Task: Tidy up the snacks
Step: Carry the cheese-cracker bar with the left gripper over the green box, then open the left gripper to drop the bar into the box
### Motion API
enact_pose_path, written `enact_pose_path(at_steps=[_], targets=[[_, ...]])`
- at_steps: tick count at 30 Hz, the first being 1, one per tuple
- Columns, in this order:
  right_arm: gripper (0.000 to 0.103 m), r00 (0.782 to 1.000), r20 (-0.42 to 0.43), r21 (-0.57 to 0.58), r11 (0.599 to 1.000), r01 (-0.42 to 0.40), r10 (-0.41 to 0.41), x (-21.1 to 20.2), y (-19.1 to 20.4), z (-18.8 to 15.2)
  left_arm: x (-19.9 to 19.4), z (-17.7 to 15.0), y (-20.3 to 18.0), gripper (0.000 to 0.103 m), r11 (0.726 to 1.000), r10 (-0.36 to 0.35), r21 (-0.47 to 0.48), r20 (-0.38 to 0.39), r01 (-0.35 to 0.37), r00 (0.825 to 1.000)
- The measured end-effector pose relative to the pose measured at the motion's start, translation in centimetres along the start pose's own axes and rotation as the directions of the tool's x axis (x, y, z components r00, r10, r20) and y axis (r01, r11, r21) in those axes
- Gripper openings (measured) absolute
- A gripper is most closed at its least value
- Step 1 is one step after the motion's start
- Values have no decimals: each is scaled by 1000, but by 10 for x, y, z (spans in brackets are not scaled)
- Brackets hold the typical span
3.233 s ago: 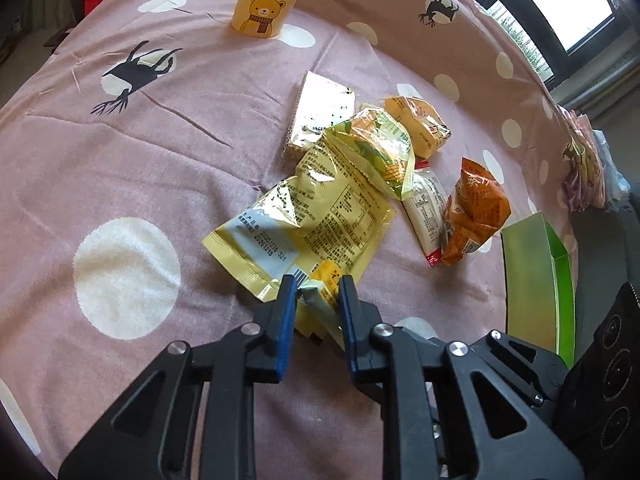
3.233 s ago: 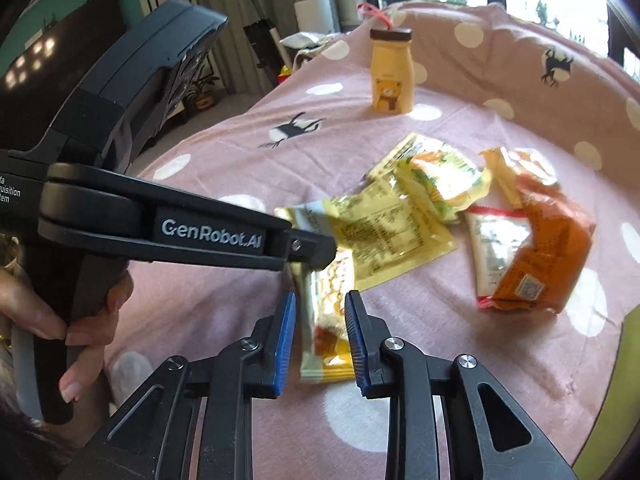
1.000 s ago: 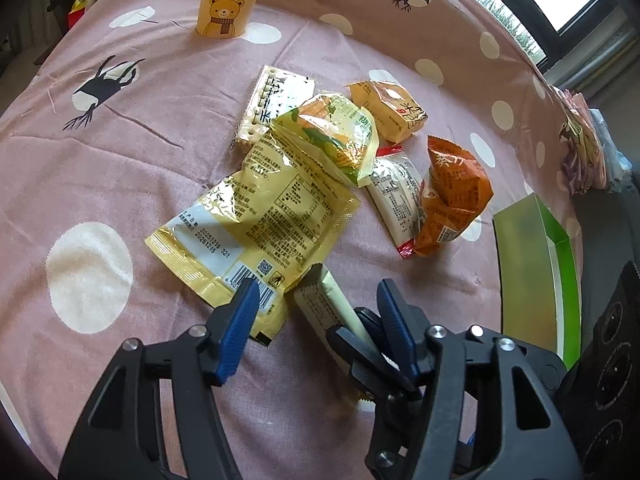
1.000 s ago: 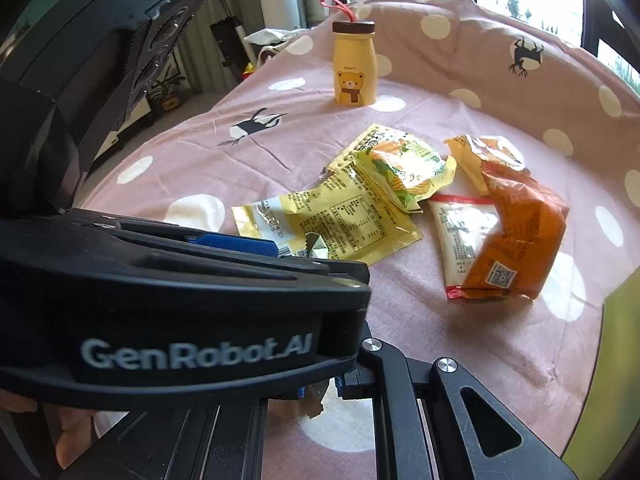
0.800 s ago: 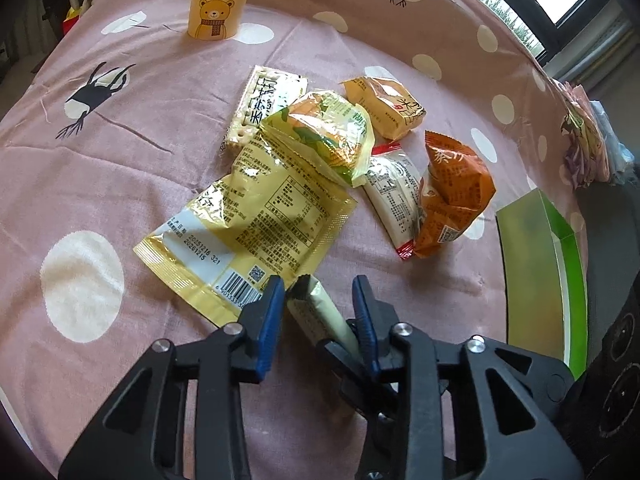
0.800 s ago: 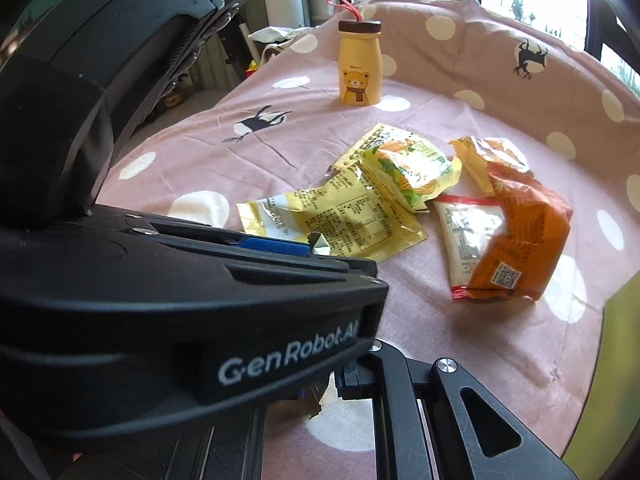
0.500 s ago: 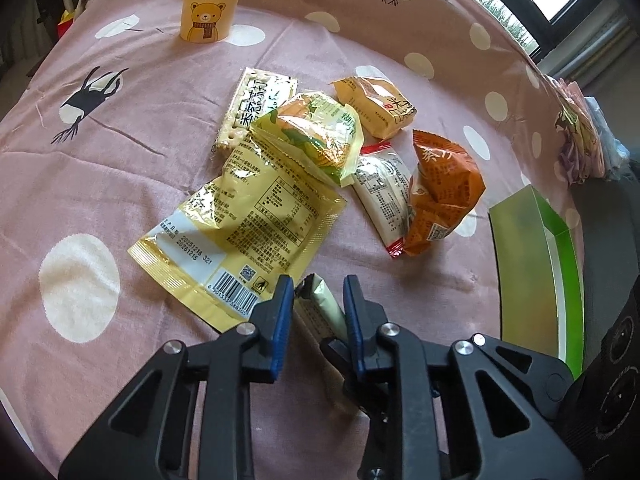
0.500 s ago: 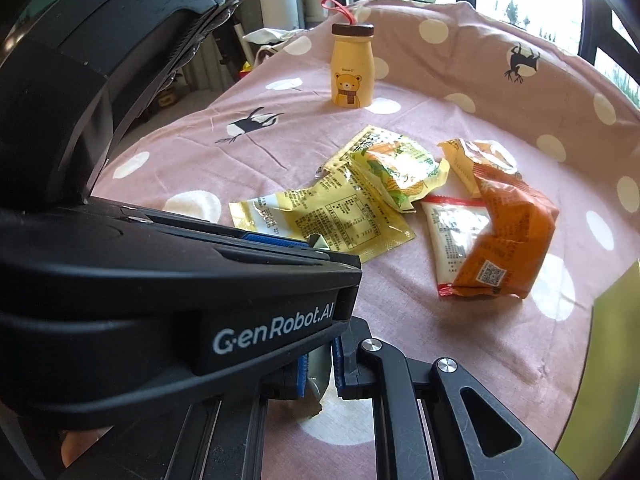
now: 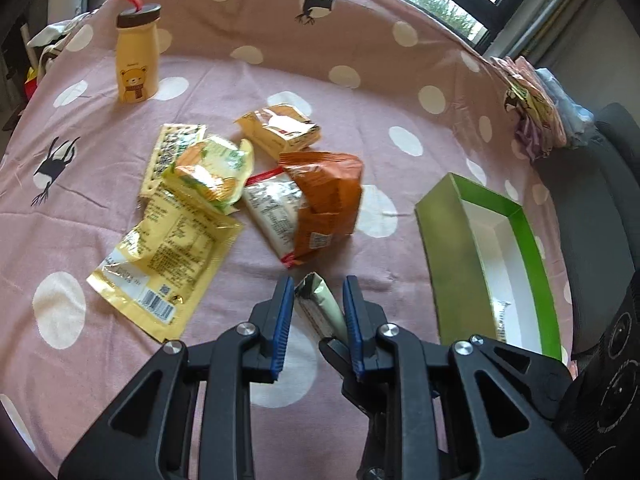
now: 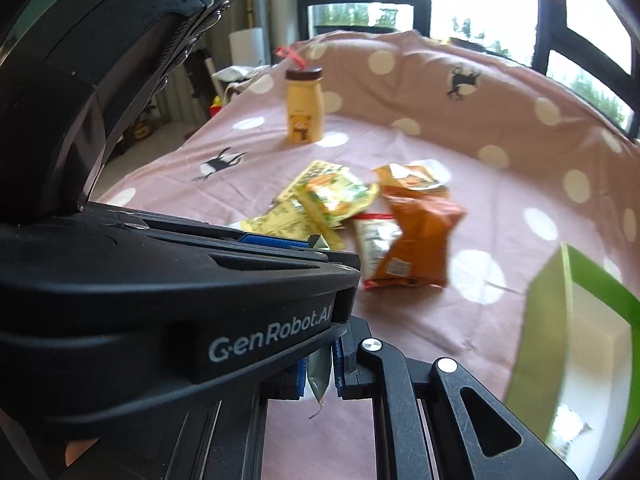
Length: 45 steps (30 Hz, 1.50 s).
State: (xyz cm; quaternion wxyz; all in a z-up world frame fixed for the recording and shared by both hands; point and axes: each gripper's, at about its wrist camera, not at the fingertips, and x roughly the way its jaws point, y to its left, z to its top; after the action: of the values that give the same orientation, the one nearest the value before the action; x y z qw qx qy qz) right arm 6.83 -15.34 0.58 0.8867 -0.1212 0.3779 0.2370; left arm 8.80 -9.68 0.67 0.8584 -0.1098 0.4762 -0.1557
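My left gripper (image 9: 317,298) is shut on a slim pale green snack bar (image 9: 320,306) and holds it above the pink cloth. My right gripper (image 10: 319,372) is shut on the other end of the same snack bar (image 10: 319,374), mostly hidden behind the left gripper's body. A pile of snack packets lies ahead: a large yellow packet (image 9: 168,256), an orange bag (image 9: 326,196), a green-yellow bag (image 9: 210,168) and a small yellow packet (image 9: 280,130). A green open box (image 9: 492,256) stands to the right, with one packet in it.
A yellow bear bottle (image 9: 136,60) stands at the far left of the table. The pink dotted cloth (image 9: 280,60) covers the round table. A dark chair (image 9: 592,208) and folded cloths (image 9: 536,120) are beyond the right edge.
Both grippers have lifted the snack bar and swung right toward the green box. The left gripper, open a second ago, has closed on the bar.
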Motion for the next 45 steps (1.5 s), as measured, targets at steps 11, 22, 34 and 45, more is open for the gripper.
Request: enact_pose_path(at_steps=[11, 22, 34, 45], targets=[[11, 978, 82, 160, 971, 177, -192, -83, -68, -25, 5, 2, -111, 23, 973, -159, 171, -10, 158, 987], [11, 956, 10, 347, 898, 272, -294, -116, -143, -73, 53, -23, -199, 28, 936, -184, 287, -95, 204, 978], [20, 935, -40, 378, 861, 341, -353, -117, -154, -89, 54, -21, -198, 92, 955, -168, 241, -47, 175, 985], [70, 926, -27, 407, 842, 354, -376, -123, -155, -87, 47, -18, -189, 93, 955, -139, 264, -18, 138, 990]])
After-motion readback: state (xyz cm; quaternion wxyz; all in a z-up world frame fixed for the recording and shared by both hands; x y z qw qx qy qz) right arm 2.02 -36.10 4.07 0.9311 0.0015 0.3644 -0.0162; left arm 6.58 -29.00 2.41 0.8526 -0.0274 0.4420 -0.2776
